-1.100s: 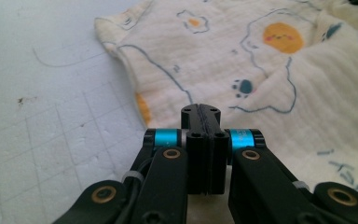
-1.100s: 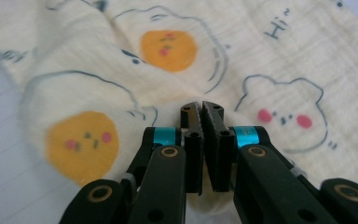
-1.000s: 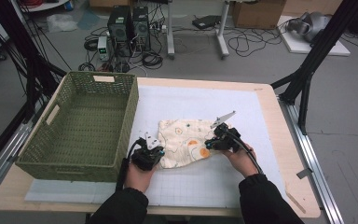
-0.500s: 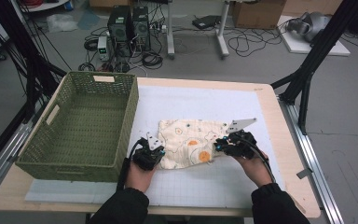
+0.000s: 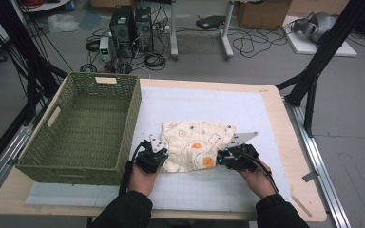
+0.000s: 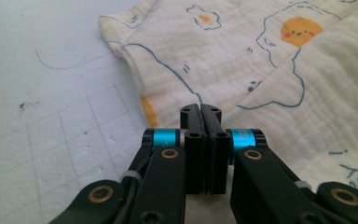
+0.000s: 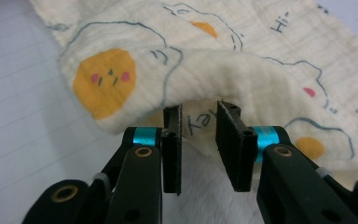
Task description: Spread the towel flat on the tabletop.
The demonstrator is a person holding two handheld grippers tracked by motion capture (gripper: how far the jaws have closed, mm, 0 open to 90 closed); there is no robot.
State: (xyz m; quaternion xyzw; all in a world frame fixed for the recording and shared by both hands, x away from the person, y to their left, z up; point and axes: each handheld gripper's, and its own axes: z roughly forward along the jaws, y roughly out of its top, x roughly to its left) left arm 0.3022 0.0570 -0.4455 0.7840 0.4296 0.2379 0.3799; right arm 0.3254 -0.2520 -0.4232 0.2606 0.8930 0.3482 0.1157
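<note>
A cream cloth [image 5: 197, 145] printed with fried eggs lies spread on the white mat [image 5: 209, 102]. My left gripper [image 5: 163, 156] sits at the cloth's near left corner. In the left gripper view its jaws [image 6: 200, 109] are pressed together over the cloth [image 6: 242, 60] edge, shut on it. My right gripper [image 5: 221, 159] is at the near right corner. Its jaws [image 7: 199, 109] have just been opening and now stand apart. A drooping fold of the cloth [image 7: 242, 70] hangs between them, and the pads are not pressing on it.
A green woven basket [image 5: 135, 109] stands on the left of the table, close beside my left hand. The wooden table edge [image 5: 285, 142] runs along the right. Cables and computer cases lie on the floor beyond the table.
My right gripper moved to the right and a little toward the person, drawing the cloth wider, and its jaws came apart. The left gripper stayed put.
</note>
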